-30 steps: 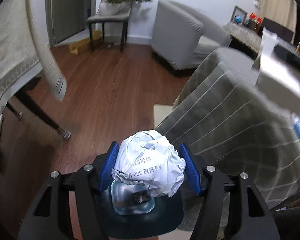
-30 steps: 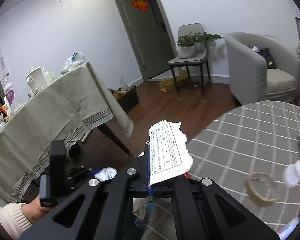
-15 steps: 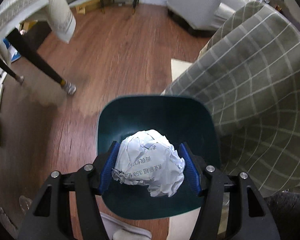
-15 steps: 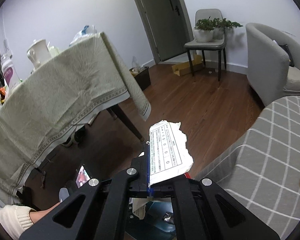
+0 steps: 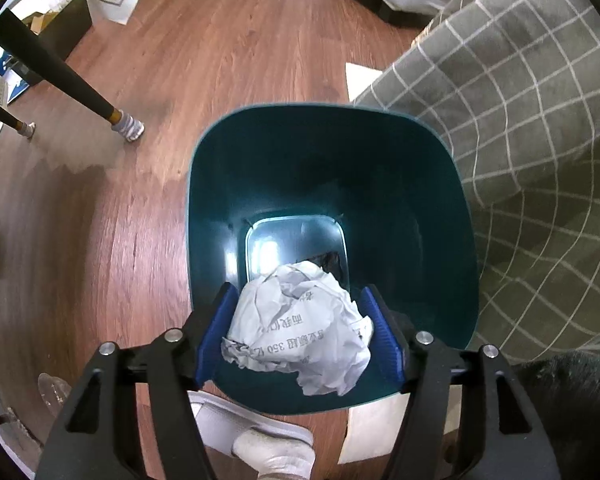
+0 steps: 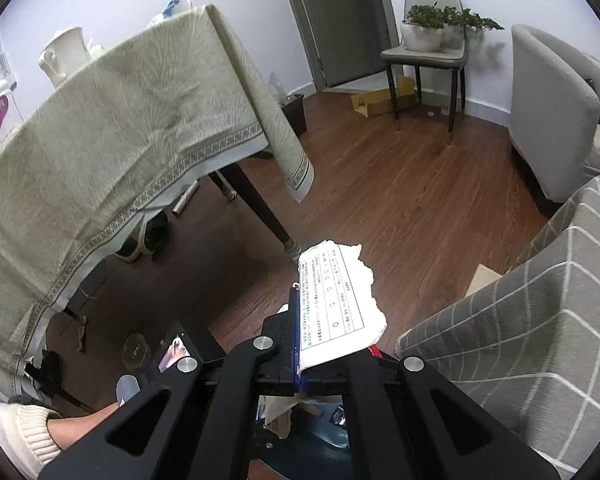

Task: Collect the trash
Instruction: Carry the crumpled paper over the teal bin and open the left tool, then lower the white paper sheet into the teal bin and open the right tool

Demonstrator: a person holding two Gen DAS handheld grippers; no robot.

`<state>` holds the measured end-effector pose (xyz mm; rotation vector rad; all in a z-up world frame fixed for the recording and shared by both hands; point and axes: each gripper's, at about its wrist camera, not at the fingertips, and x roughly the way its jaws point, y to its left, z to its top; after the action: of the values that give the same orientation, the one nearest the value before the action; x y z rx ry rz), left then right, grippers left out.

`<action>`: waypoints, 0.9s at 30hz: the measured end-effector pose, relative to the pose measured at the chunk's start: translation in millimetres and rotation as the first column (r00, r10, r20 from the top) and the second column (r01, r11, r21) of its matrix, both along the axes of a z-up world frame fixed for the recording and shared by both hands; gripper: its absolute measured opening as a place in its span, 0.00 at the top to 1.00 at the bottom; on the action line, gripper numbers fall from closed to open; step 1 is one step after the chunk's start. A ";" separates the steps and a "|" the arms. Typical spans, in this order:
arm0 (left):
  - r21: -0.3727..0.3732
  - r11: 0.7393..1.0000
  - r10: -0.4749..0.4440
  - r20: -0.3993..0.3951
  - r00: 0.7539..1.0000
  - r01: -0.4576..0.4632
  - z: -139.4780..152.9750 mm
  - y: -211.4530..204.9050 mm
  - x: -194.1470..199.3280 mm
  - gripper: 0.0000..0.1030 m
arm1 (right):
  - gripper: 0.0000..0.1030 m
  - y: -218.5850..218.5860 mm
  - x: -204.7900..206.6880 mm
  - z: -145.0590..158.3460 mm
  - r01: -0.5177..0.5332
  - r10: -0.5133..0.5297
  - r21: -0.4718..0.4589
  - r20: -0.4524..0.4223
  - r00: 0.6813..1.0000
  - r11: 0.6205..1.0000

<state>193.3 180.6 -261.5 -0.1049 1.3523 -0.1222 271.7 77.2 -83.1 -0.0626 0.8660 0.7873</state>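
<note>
Left wrist view: left hand-held gripper (image 5: 298, 334), jaws just widened, paper ball (image 5: 298, 330) between pads | bin (image 5: 466, 216) below | light, crushable; squeeze sides gently.

Left tool (image 5: 300, 334) points steeply down, jaws just easing apart; right tool (image 6: 300, 344) is clamped tight, angled downward.
</note>
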 end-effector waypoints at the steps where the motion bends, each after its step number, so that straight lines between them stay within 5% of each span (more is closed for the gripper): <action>1: -0.001 1.000 -0.005 -0.011 1.000 0.005 -2.0 0.7 -0.5 0.31 | 1.00 1.8 0.7 -2.6 -0.001 0.001 -0.005 -0.006 1.000 1.000; 11: -0.006 1.000 0.001 0.003 1.000 -0.001 1.2 10.6 -8.2 0.25 | 1.00 15.1 7.4 -32.7 0.007 -0.011 -0.071 -0.055 0.998 0.997; 27: 0.008 0.996 0.079 0.310 0.947 -0.086 124.0 29.9 -27.5 0.34 | 1.00 38.5 0.1 -105.6 -0.024 -0.009 -0.214 -0.152 0.988 0.977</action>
<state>165.8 210.4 -137.5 -0.1186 1.0335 -0.0501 271.9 115.7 -188.7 -0.1991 1.0951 0.7092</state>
